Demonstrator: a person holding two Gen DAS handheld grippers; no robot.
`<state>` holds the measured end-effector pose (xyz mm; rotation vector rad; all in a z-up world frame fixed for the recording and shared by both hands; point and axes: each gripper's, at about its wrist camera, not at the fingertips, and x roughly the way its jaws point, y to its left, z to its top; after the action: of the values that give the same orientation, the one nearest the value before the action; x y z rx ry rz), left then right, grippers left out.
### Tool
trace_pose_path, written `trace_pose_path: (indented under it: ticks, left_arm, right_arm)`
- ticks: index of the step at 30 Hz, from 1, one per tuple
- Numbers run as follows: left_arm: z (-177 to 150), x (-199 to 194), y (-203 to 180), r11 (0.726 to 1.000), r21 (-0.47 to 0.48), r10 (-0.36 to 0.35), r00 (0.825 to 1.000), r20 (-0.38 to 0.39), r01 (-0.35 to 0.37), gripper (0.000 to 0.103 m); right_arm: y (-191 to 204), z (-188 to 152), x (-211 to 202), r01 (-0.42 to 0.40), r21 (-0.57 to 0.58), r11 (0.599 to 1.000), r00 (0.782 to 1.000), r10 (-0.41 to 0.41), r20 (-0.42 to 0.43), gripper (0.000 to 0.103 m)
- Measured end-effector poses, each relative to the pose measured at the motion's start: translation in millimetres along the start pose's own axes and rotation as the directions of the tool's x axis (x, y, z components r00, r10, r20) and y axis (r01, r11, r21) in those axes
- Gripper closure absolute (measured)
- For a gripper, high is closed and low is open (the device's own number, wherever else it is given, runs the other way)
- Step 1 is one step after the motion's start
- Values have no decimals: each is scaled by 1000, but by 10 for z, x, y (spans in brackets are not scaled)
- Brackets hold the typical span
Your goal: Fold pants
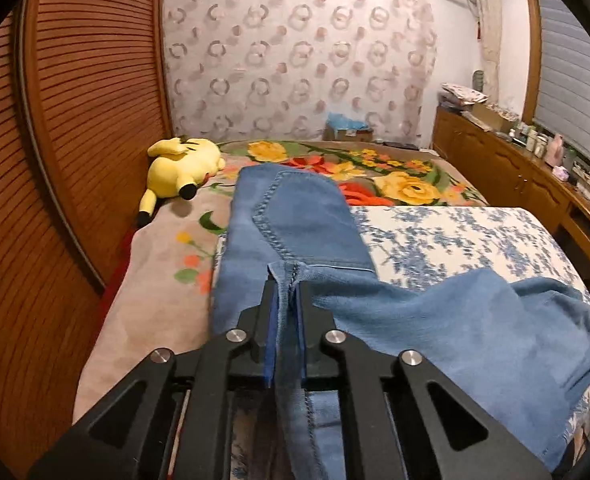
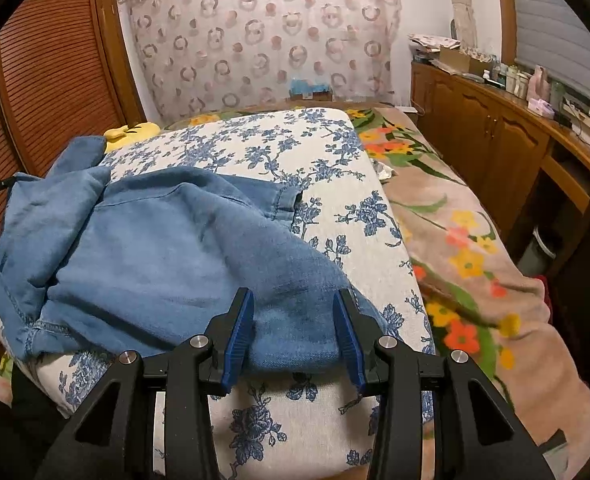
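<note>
Pants point(image 1: 295, 216) seam pinched in left gripper point(image 1: 286, 286); right gripper point(image 2: 293, 300) straddles them, unclenched.

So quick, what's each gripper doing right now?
Left gripper: shut on the jeans hem.
Right gripper: part open, jeans between, grip unclear.

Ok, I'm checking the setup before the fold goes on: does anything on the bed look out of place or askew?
The jeans lie bunched and crooked on the blue-flowered cushion, one part reaching over its edge onto the floral blanket. A yellow plush toy lies tipped over near the wooden wardrobe door. Nothing looks spilled or torn.
</note>
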<state>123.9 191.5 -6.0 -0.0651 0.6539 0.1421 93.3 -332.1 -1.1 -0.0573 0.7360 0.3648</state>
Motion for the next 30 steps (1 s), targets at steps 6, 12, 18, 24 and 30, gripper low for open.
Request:
trace_pose_path:
  ticks: [6,12,18,24,30]
  left_arm:
    - [-40,-260,-206,997,27,-68,996,60,67,39]
    - [-207,-450,-503,987,60,-154,985,72,150,21]
    - [-430,-536,-863,974,85,-214,975,56,209,21]
    - [-604,-546,-1148,966,123,-230,973,18,226,21]
    - [-711,-579,-1305,962,130,-242,970,3,240,21]
  right_arm:
    - [-4,-12,-3,5,-5,1000,1000,-5,-13,60]
    - [-33,-4,-25,6,-5,1000,1000,-6,-18,60]
    - [-72,-3,-22,8,-8,1000,1000,-8,-26,60]
    - [-81,1,3,18,-29,999,999,-19,-31,60]
    - [-102,2,21,39,-67,997,999,-40,-24,60]
